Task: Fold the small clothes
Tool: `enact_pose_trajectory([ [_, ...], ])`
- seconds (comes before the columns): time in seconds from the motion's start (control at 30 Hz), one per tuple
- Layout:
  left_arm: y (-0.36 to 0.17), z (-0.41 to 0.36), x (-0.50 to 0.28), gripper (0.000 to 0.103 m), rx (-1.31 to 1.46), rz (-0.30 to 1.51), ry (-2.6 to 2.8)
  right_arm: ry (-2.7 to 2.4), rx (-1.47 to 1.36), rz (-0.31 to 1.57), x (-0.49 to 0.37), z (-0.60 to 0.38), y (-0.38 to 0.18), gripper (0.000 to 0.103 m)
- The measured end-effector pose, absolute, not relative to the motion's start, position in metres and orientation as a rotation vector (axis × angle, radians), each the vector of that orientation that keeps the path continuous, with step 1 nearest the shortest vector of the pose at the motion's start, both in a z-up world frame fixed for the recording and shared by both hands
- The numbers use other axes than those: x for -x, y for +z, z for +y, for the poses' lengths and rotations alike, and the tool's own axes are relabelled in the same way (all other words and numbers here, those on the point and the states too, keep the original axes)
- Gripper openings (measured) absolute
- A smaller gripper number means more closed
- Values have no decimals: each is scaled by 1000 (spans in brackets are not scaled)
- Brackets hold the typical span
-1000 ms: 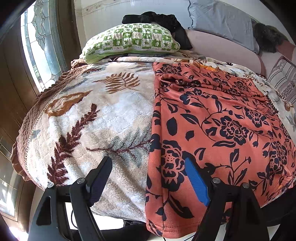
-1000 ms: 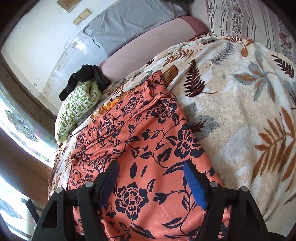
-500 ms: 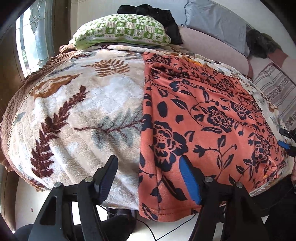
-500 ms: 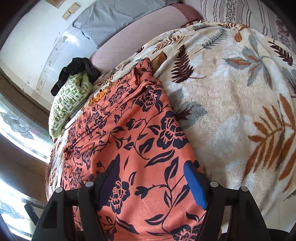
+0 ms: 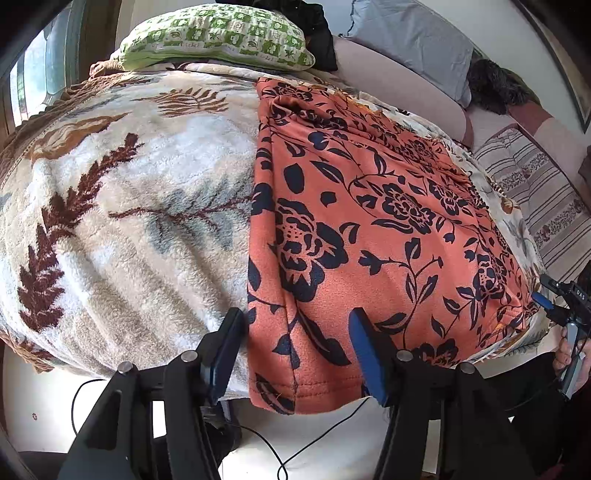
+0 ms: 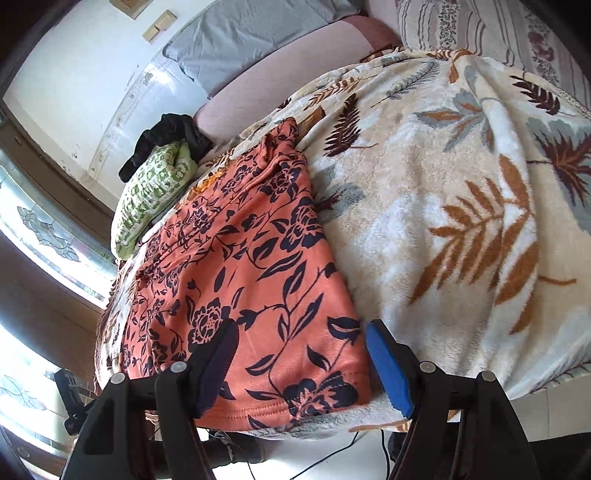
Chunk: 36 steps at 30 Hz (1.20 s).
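The orange garment with dark blue flowers (image 5: 369, 229) lies apparently unfolded on the bed; left gripper (image 5: 295, 354) and right gripper (image 6: 299, 363) have fingers spread at its hem, nothing pinched.

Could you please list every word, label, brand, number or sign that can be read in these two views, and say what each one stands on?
"DAS": small white letters on the black body of the right gripper, seen at the right edge of the left wrist view; possibly part of a longer marking, too small to be sure.
Nothing else is legible: the orange floral garment, the leaf-print blanket and the green checked pillow carry only patterns, no text.
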<state>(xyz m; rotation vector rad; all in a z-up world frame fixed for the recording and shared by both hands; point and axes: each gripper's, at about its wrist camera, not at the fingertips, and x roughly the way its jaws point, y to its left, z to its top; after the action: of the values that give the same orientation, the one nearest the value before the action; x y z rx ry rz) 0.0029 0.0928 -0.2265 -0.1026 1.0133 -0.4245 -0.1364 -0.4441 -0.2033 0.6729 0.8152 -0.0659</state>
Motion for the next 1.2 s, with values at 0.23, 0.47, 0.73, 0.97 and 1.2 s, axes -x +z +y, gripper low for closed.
enact_pose_trajectory([
  [0.23,-226,76,-3,17,22,1008,-410,-127,-671,913,122,-442,-221,72],
  [0.47,-226,82,-12,15,110,1067,-398,-155,-415,1053,116,-401,-215,34],
  [0.73,-226,87,-16,9,144,1136,-412,-118,-305,1127,102,-374,-202,9],
  [0.97,-192,108,-30,7,305,1107,-533,56,-600,963,86,-398,-147,9],
  [1.2,-121,126,-87,7,472,962,-612,113,-805,771,45,-434,-106,9],
])
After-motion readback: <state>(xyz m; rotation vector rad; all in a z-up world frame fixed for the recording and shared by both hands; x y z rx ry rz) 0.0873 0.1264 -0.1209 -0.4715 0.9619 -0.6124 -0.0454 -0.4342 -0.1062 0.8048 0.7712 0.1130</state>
